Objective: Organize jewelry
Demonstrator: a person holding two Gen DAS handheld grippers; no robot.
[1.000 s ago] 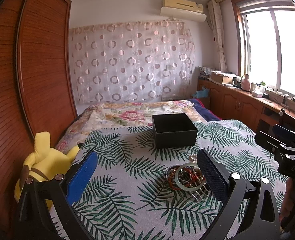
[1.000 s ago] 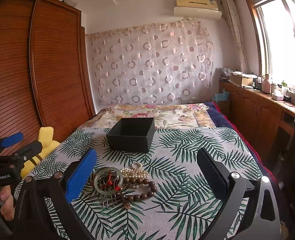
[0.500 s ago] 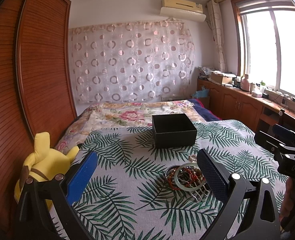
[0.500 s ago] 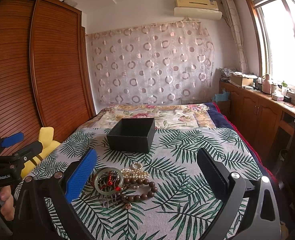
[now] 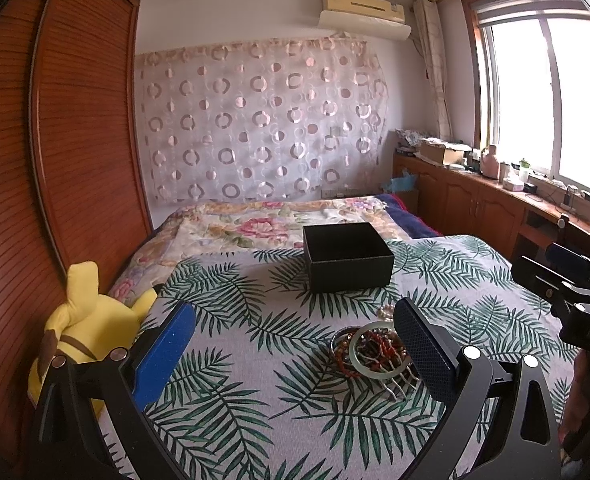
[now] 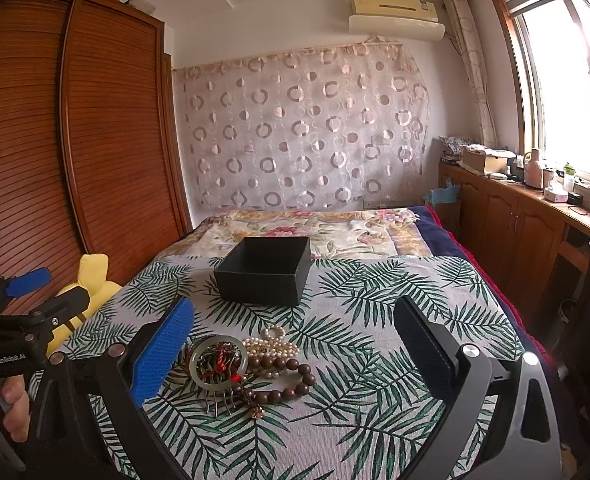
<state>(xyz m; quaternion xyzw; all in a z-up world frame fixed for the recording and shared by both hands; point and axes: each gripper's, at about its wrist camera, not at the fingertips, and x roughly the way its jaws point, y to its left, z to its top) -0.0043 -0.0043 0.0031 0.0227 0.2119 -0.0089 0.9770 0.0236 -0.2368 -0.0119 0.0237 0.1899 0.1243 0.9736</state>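
Jewelry pile [image 6: 247, 364] near on bedspread [image 6: 375, 360], box [image 6: 265, 270] beyond | my left gripper [image 5: 295, 344] and right gripper [image 6: 295, 344]: jaws apart, empty | bangle [image 6: 218, 362] looks stiff, slick, breakable: pinch rim | beads [image 6: 285, 380], pearls [image 6: 271, 346] limp, light: take mid-strand.

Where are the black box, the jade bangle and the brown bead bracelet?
black box [image 6: 257, 287]: right wrist view, on its front wall.
jade bangle [image 6: 194, 364]: right wrist view, on its left rim.
brown bead bracelet [image 6: 287, 393]: right wrist view, on a lower bead.
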